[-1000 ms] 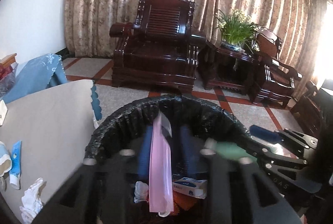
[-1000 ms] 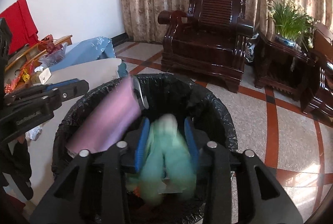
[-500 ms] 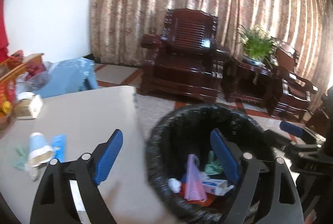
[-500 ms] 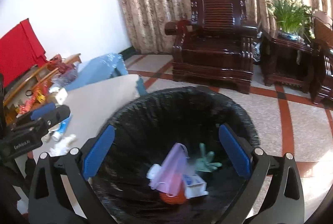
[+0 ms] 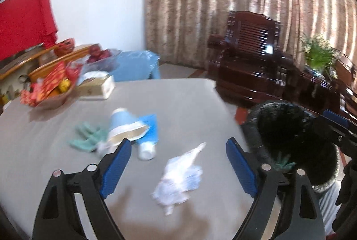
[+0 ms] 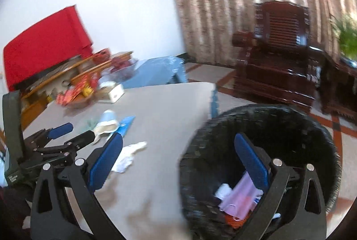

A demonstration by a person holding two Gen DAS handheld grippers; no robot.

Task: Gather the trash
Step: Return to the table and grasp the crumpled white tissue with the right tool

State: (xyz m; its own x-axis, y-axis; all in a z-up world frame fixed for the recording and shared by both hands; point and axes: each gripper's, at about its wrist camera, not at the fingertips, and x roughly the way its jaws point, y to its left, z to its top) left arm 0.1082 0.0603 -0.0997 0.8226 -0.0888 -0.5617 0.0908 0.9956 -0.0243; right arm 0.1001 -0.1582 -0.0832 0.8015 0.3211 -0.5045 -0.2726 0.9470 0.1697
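Note:
My left gripper (image 5: pixel 178 169) is open and empty above the grey table (image 5: pixel 178 101). Below it lies a crumpled white tissue (image 5: pixel 178 179). Farther off lie a blue paper cup (image 5: pixel 125 128) on its side, a blue tube (image 5: pixel 148 139) and a green glove (image 5: pixel 86 137). The black-lined trash bin (image 5: pixel 296 128) stands at the table's right edge. My right gripper (image 6: pixel 178 168) is open and empty, straddling the bin's rim (image 6: pixel 267 110). A pink bag (image 6: pixel 236 197) and other trash lie inside. The left gripper (image 6: pixel 60 135) shows at the left of the right wrist view.
A bowl of red packets (image 5: pixel 48 88) and a white tissue box (image 5: pixel 96 86) stand at the table's far left. A dark wooden armchair (image 5: pixel 250 57) and a plant (image 5: pixel 316 57) stand beyond the bin. A blue stool (image 5: pixel 136 66) stands behind the table.
Both grippers let go of the pink bag and green glove into the bin and opened. Both then swung left, the left one from over the bin to over the table.

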